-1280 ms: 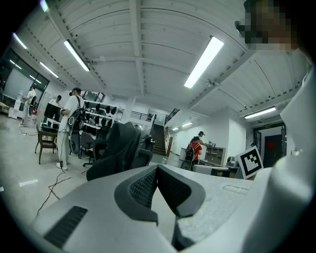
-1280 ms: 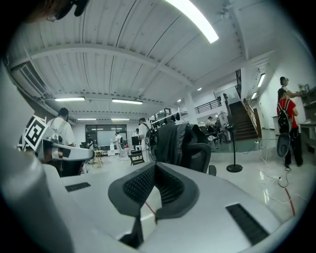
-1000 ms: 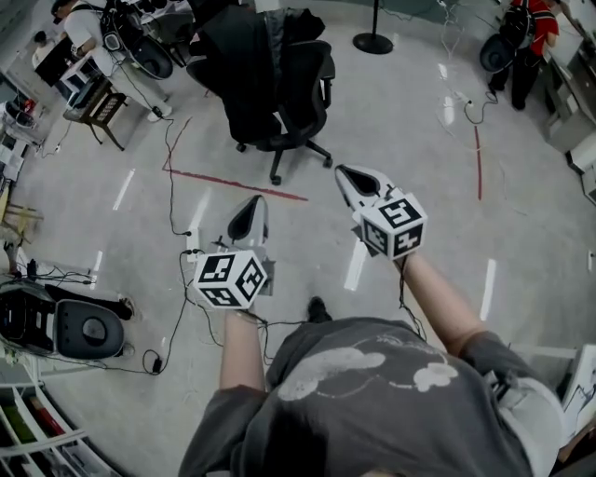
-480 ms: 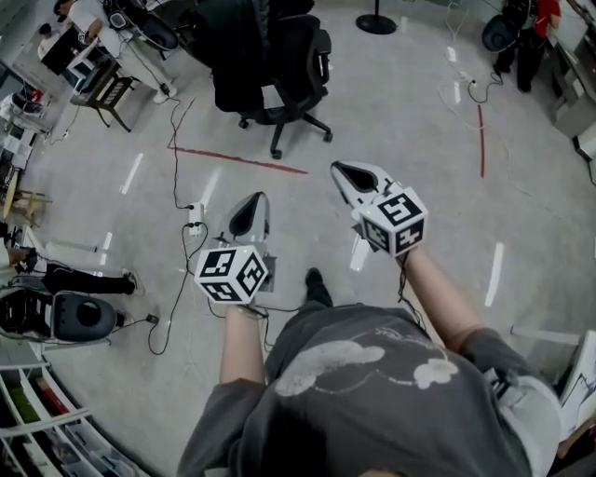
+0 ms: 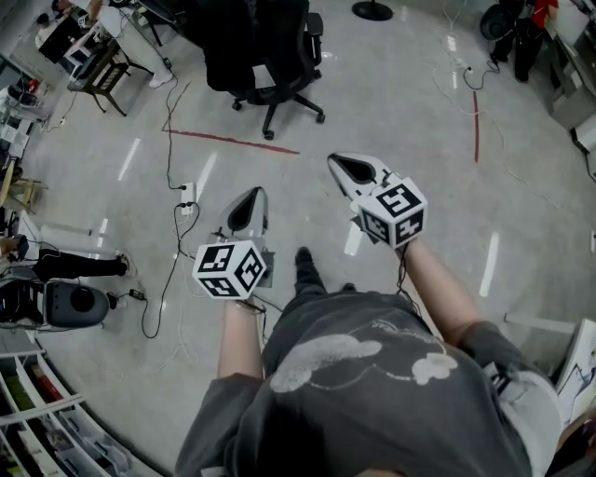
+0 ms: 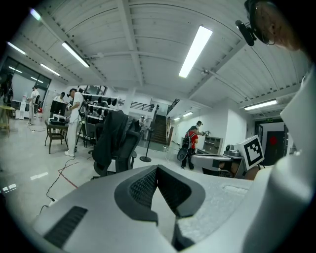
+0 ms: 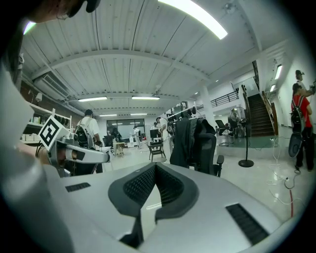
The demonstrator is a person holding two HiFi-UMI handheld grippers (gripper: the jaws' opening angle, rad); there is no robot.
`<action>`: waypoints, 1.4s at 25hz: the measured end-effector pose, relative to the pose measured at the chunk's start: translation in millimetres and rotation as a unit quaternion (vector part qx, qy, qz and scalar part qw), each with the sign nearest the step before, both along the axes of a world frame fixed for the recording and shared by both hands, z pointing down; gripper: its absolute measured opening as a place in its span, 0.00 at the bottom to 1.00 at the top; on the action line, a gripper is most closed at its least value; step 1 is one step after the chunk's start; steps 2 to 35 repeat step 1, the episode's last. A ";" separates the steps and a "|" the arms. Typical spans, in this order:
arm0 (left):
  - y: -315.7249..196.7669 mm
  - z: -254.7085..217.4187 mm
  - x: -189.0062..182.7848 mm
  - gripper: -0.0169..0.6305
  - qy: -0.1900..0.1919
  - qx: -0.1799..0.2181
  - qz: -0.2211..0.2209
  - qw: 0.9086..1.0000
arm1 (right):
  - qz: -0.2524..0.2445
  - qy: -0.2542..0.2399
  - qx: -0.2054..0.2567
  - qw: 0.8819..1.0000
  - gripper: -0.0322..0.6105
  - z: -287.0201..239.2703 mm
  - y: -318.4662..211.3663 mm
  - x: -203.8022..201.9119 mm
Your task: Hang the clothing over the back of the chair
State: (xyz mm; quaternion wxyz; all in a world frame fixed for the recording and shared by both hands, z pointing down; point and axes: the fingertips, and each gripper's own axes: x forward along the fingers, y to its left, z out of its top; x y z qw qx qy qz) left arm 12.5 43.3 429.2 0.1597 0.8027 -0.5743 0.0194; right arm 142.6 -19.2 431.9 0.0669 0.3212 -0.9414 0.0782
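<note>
A black office chair [image 5: 279, 65] stands on the grey floor at the top of the head view, with dark clothing [image 5: 231, 37] draped over its backrest. Both of my grippers are held in the air well short of it and point toward it. The left gripper [image 5: 252, 197] is shut with nothing between its jaws. The right gripper [image 5: 339, 164] is also shut and empty. In the left gripper view the left gripper [image 6: 157, 170] faces the chair [image 6: 126, 153] and clothing [image 6: 108, 136] ahead on the left. The right gripper [image 7: 156, 167] sees the chair [image 7: 210, 150] and clothing [image 7: 185, 136] right of centre.
A red tape line [image 5: 233, 142] crosses the floor in front of the chair. Cables and a power strip [image 5: 186, 194] lie at the left, near a dark machine [image 5: 65, 303]. A stand base [image 5: 372, 11] sits behind the chair. A person in red [image 6: 190, 143] stands by desks.
Both grippers have drawn back from the chair along with the person, and the chair sits higher and farther off in the head view. The jaws stay shut and empty.
</note>
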 end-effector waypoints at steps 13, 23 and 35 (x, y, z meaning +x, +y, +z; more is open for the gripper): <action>3.6 0.8 2.9 0.03 0.000 0.000 0.000 1.000 | -0.002 0.001 0.002 1.000 0.03 0.1 3.6 1.8; 3.6 0.8 2.9 0.03 0.000 0.000 0.000 1.000 | -0.002 0.001 0.002 1.000 0.03 0.1 3.6 1.8; 3.6 0.8 2.9 0.03 0.000 0.000 0.000 1.000 | -0.002 0.001 0.002 1.000 0.03 0.1 3.6 1.8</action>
